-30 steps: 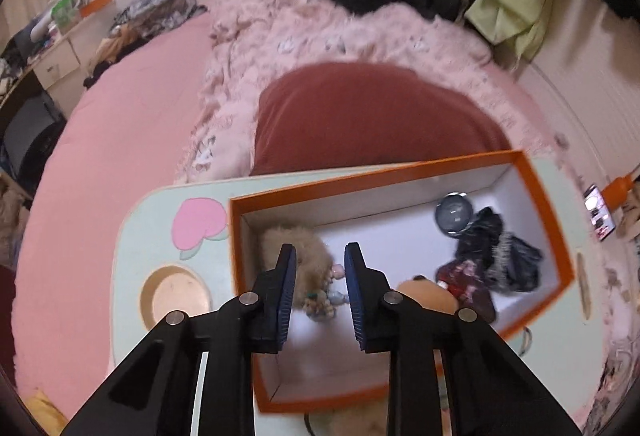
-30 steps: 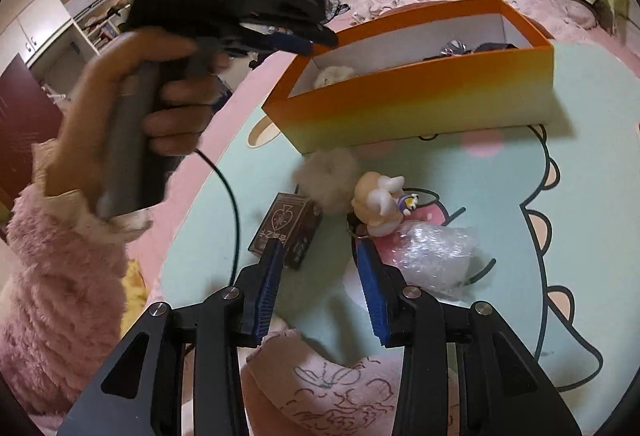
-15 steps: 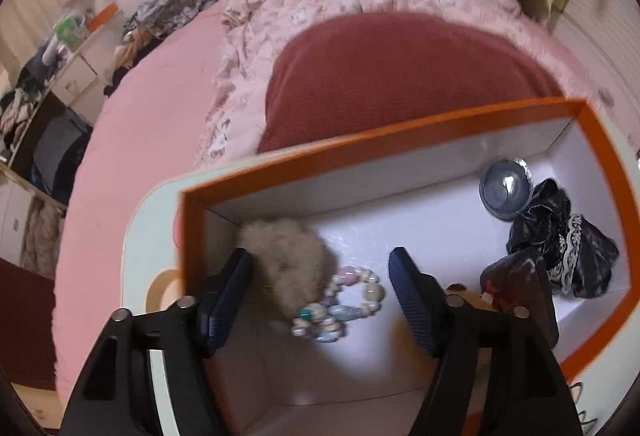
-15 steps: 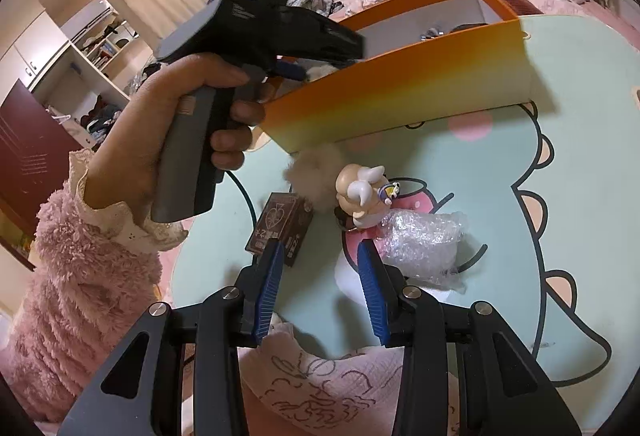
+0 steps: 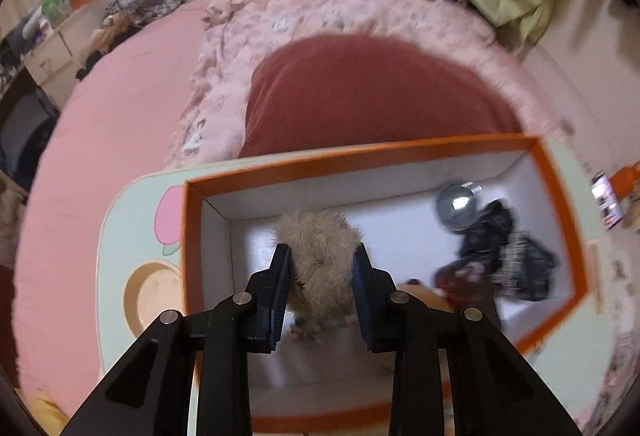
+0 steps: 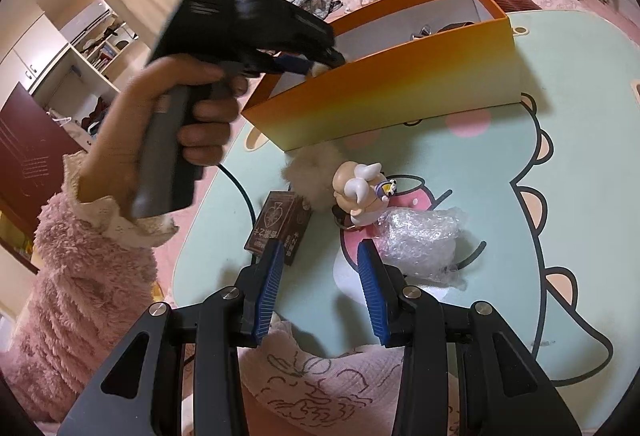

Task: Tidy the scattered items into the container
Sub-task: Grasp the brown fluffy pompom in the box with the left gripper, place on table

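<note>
The orange box (image 5: 360, 155) with a white inside stands on the mint table (image 6: 568, 195). My left gripper (image 5: 322, 268) is over its left end, its blue pads closed against a beige fur pom-pom (image 5: 320, 256) inside the box. A bead bracelet (image 5: 308, 330) lies below it. The box also holds a round silver tin (image 5: 458, 205) and dark lace cloth (image 5: 504, 252). My right gripper (image 6: 322, 262) is open and empty above the table front. Ahead of it lie a dark card box (image 6: 280, 226), another fur pom-pom (image 6: 310, 171), a small figurine (image 6: 360, 191) and crumpled bubble wrap (image 6: 420, 240).
The orange box (image 6: 392, 83) sits at the table's far side. A pink patterned cloth (image 6: 320, 388) lies under my right gripper. A bed with pink bedding (image 5: 320, 27) and a dark red cushion (image 5: 368, 91) is beyond the table. A black cable (image 6: 244, 195) runs across the table's left.
My left gripper let go of the bead bracelet and opened wide in the box, then closed its pads around the fur pom-pom. My right gripper stayed open, nearly still.
</note>
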`<state>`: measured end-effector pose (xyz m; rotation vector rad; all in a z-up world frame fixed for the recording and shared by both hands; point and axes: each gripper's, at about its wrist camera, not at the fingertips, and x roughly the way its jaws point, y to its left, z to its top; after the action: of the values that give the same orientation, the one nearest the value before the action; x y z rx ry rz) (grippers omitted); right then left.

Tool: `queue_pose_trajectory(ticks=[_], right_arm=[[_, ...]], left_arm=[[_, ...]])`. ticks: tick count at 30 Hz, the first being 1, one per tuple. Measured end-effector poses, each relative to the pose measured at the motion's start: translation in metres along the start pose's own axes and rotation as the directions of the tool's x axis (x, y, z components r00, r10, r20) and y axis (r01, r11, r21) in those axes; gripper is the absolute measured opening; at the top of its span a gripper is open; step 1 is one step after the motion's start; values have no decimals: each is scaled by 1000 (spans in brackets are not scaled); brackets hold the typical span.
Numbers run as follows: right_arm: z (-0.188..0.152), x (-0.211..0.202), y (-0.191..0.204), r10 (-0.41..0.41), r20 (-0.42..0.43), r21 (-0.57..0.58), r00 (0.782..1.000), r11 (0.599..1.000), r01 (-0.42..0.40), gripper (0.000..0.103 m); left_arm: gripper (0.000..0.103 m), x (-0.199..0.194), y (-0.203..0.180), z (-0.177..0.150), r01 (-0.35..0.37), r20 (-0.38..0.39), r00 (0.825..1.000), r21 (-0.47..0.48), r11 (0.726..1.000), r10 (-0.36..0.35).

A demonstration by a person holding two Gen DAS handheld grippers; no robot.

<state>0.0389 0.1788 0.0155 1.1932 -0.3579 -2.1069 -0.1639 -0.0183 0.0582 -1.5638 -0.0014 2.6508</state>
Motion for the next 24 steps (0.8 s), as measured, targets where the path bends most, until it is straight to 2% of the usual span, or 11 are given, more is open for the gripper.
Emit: queue_pose_trajectory(ticks=[5, 8, 9, 11, 15, 19, 21, 23, 24], right_arm=[[-1, -2, 1, -8, 14, 4, 1000, 1000, 8, 40], [-2, -3, 4, -31, 30, -3, 999, 1000, 31, 40], [-2, -4, 6, -52, 37, -7, 998, 999, 52, 40], [-2, -2, 10, -99, 39, -23, 994, 995, 100, 40], [-3, 2, 16, -131, 29, -47, 991, 990, 132, 40], [0, 0, 22, -160, 38, -83, 986, 983, 162, 40], [9, -7, 28, -179, 55, -110, 982, 977, 184, 40], [29, -14, 35, -183, 69, -128, 981, 973, 191, 40], [41, -16, 39, -180, 70, -131, 981, 973, 188, 40]], left_arm=[[28, -60, 9, -18, 94, 122, 988, -1, 996, -94], [29, -86, 20, -49, 166, 162, 973, 5, 986, -165], [29, -89, 24, -61, 169, 165, 972, 3, 986, -168], [29, -88, 35, -87, 160, 159, 975, -20, 987, -155], [29, -64, 52, -130, 144, 119, 984, -113, 983, -130], [29, -41, 58, -151, 167, 83, 984, -156, 974, -155], [29, -40, 55, -157, 166, 98, 983, -151, 974, -153], [34, -46, 50, -161, 149, 117, 984, -141, 979, -133], [47, -49, 49, -163, 143, 137, 983, -143, 979, -123]])
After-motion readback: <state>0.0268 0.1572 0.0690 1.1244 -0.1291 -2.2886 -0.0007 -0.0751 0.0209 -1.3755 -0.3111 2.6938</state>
